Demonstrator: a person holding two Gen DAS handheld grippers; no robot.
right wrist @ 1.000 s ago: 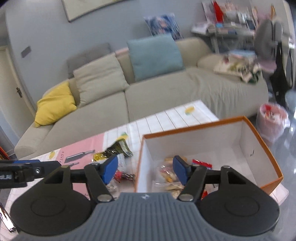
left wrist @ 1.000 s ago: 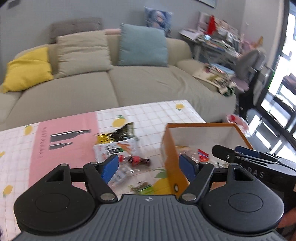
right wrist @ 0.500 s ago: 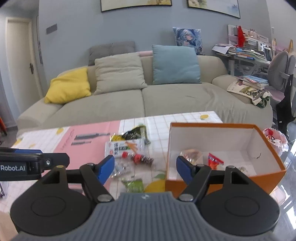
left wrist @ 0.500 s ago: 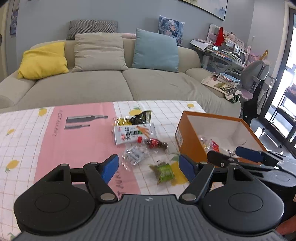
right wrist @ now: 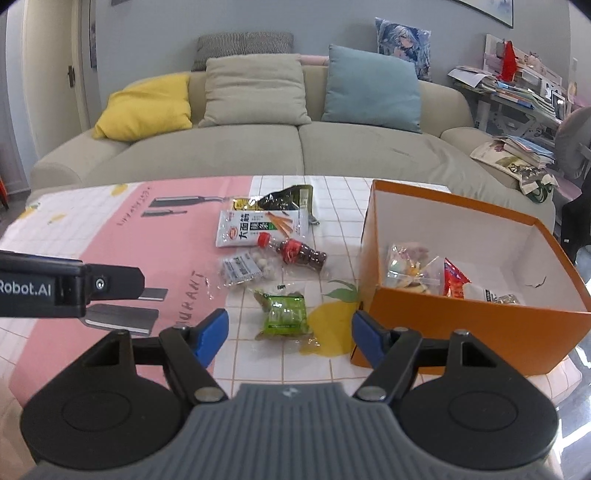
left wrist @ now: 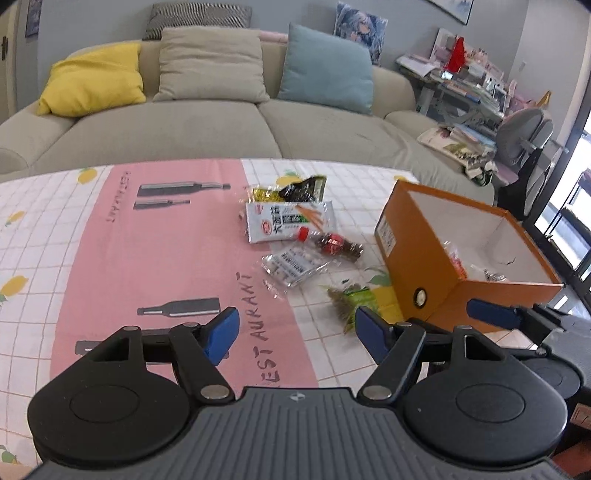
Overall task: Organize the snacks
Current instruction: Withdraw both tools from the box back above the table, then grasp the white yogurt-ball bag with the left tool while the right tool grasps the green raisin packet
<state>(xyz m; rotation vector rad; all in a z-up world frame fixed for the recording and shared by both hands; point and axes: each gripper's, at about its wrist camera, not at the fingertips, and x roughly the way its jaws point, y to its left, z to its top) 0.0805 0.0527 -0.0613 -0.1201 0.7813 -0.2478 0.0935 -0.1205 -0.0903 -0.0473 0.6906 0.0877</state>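
1. The small green crinkly plastic snack packet [right wrist: 283, 313] looks light, soft and slippery — best pinched across its flat middle, not its sealed ends.
2. It lies at centre frame on the tablecloth-covered table [right wrist: 110, 266], just left of the open orange cardboard box [right wrist: 461, 325].
3. The right gripper [right wrist: 290, 332] hovers before it, jaws wide and empty; the left gripper [left wrist: 297, 334] is likewise spread, holding nothing.

Beige sofa [right wrist: 295, 147] against grey wall [right wrist: 147, 33]
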